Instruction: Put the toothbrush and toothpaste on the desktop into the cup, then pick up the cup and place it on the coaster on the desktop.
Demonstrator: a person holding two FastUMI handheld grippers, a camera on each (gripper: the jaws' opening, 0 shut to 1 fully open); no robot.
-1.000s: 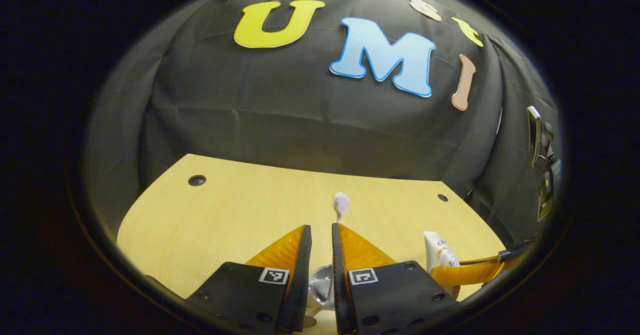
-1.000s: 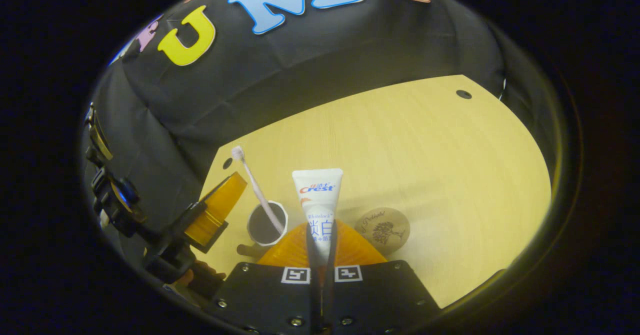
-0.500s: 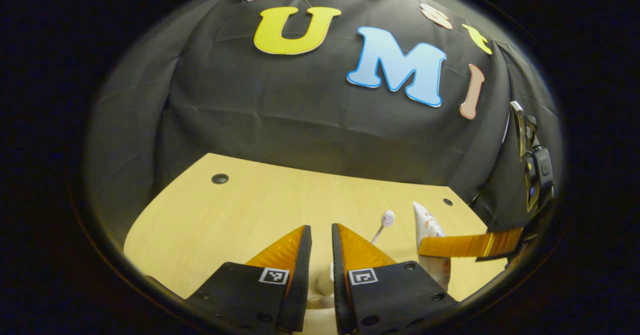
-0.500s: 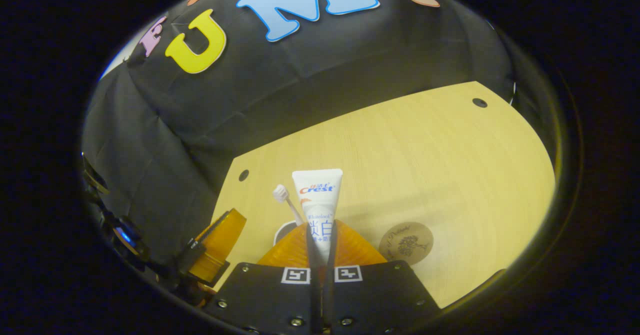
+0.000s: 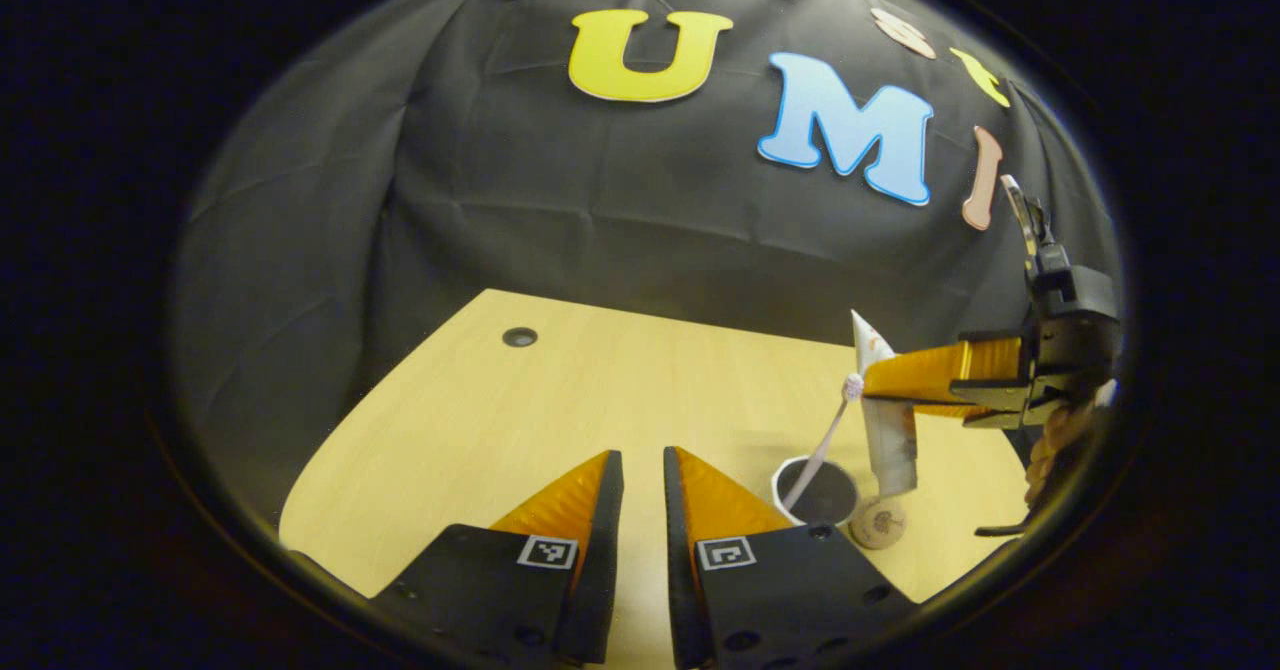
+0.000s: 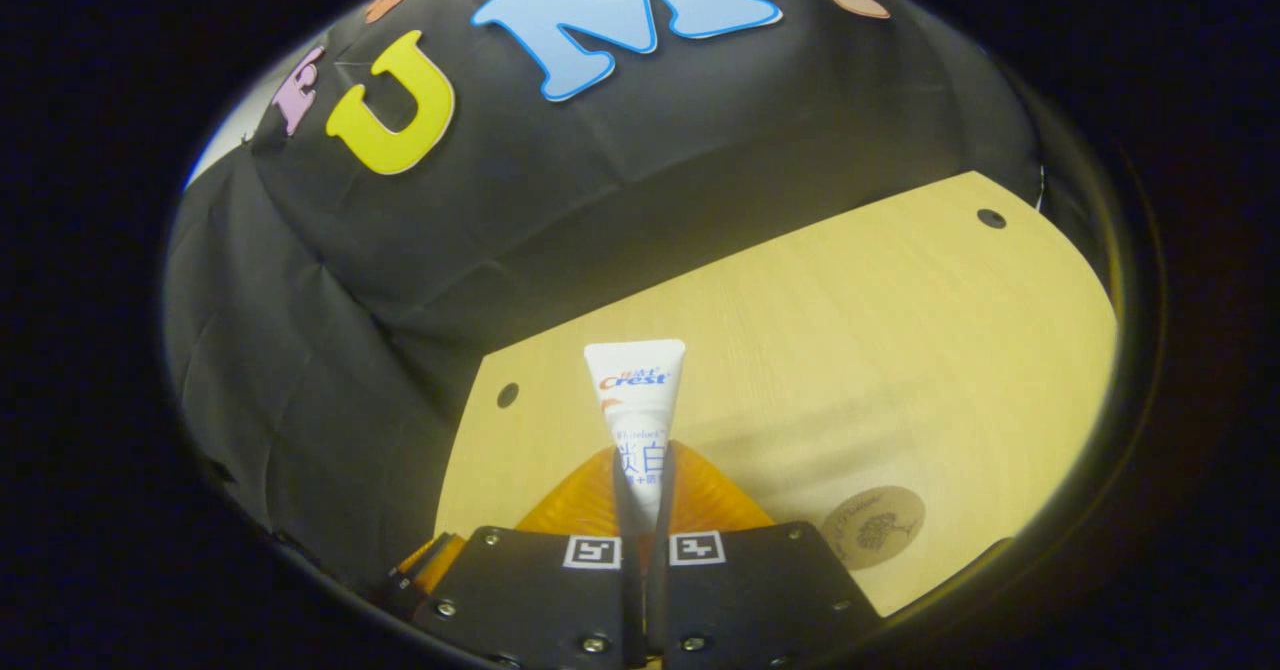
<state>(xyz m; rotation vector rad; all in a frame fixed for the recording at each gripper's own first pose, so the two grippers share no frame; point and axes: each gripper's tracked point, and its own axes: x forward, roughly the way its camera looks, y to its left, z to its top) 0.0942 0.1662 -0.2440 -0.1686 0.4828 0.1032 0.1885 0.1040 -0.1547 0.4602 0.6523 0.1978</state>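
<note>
In the left gripper view a white cup (image 5: pixel 790 472) stands on the wooden desktop (image 5: pixel 560 400) at the right. The toothbrush (image 5: pixel 826 442) leans in it, head up. A round wooden coaster (image 5: pixel 878 523) lies just right of the cup. The toothpaste tube (image 5: pixel 888 435) hangs upright above the cup and coaster, cap down, with my right gripper (image 5: pixel 880 380) shut on it. In the right gripper view the tube (image 6: pixel 638 400) stands up from my right gripper (image 6: pixel 642 462), and the coaster (image 6: pixel 875 528) lies lower right. My left gripper (image 5: pixel 643 462) is back from the cup, open by a narrow gap, nothing between its fingers.
A hand (image 5: pixel 1048 455) holds the right gripper at the desk's right edge. Small dark holes sit in the desktop near the back wall (image 5: pixel 519 336) (image 6: pixel 991 218). Bare wood (image 6: pixel 850 350) stretches ahead of the right gripper. A bit of the left gripper (image 6: pixel 425 562) shows at lower left.
My left gripper drew back and left from the cup, leaving the toothbrush in it. The right gripper rose with the toothpaste, and the cup slid out of its view.
</note>
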